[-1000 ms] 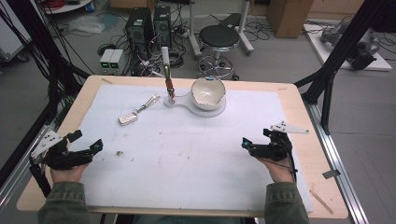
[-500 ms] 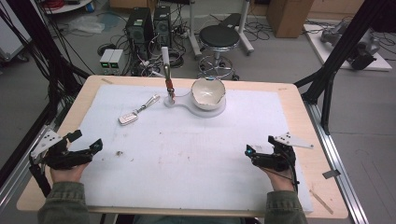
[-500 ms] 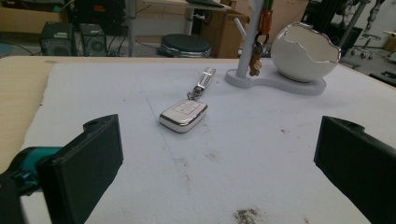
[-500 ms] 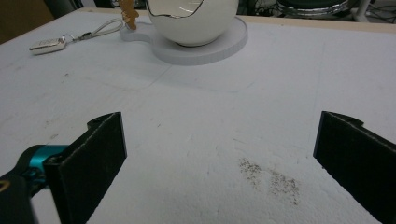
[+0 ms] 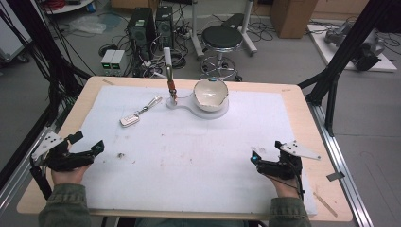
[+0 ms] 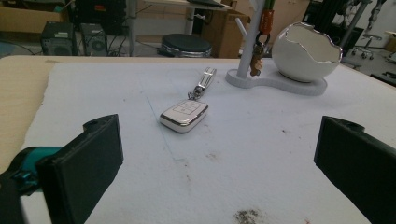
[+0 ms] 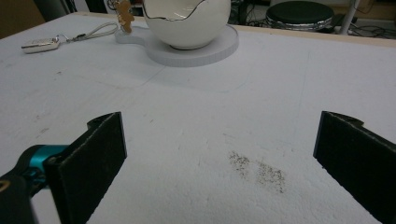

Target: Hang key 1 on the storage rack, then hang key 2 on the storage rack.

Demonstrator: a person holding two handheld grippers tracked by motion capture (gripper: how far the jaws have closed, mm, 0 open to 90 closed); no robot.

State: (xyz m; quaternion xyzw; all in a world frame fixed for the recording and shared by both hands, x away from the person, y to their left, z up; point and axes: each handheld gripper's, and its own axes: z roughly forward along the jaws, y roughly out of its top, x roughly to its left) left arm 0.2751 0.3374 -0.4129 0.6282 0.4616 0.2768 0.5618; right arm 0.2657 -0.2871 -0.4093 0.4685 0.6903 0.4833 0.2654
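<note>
In the high view the left gripper (image 5: 87, 147) rests at the near left edge of the white mat (image 5: 246, 137), jaws spread with nothing between them, and the key fob (image 5: 129, 120) lies ahead of its fingertips and a little to the right, well apart. The right gripper (image 5: 254, 157) sits near the right front of the mat; from here I cannot tell how its jaws stand. The stand (image 5: 198, 105) with the eggshell bowl (image 5: 211, 94) is far ahead of both, between them. In the left gripper view the jaws are wide apart and empty; the fob (image 6: 184, 115) lies flat beyond them, nearer the left jaw, its strap (image 6: 204, 80) running on toward the stand (image 6: 275, 81) and bowl (image 6: 306, 51). In the right gripper view the jaws are likewise spread and empty over a dark speckled patch (image 7: 257, 171); the bowl (image 7: 187, 21) is straight ahead, the fob (image 7: 40, 44) far off to the left.
</note>
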